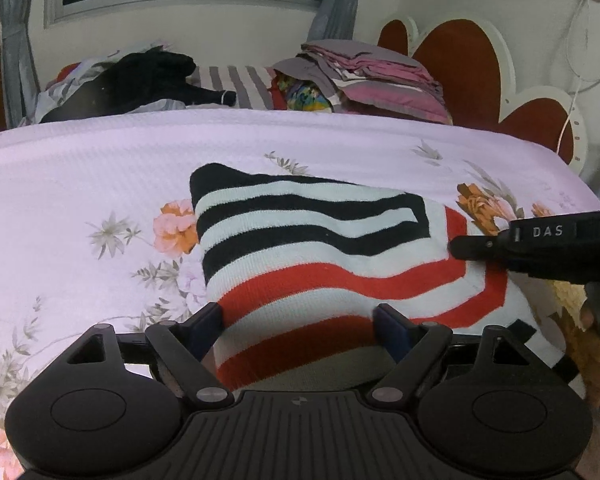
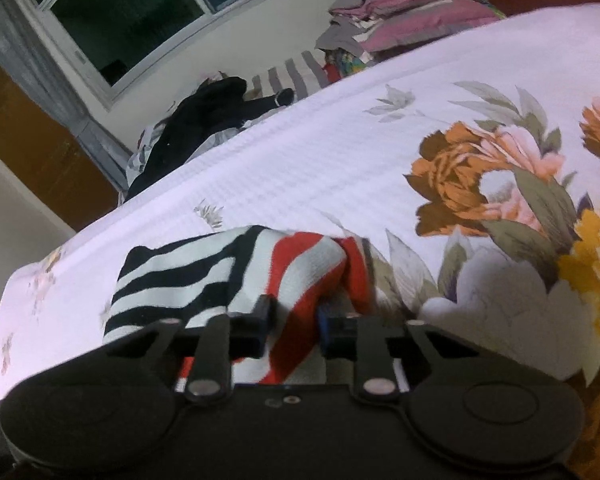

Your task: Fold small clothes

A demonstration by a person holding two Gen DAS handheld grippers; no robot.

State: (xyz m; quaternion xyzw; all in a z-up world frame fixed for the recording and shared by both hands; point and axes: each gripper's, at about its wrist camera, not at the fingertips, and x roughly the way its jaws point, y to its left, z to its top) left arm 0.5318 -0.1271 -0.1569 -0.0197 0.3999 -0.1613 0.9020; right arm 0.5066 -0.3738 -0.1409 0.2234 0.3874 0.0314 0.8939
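A small knitted garment (image 1: pixel 300 240) with black, white and red stripes lies on the floral bedspread (image 1: pixel 100 160). My left gripper (image 1: pixel 300 316) is open, one finger at the garment's left edge and the other on its red stripes, with the cloth's near part between them. From the right, my right gripper (image 1: pixel 456 246) reaches the garment's right edge. In the right wrist view the right gripper (image 2: pixel 296 316) is shut on a bunched fold of the striped garment (image 2: pixel 172 280), which rises slightly off the bedspread (image 2: pixel 340 152).
Beyond the bed, a stack of folded pink and grey clothes (image 1: pixel 364 76) and a black garment (image 1: pixel 140 76) lie under the window. A red and white headboard (image 1: pixel 460 52) stands at the right. A person's hand (image 1: pixel 596 344) holds the right gripper's handle.
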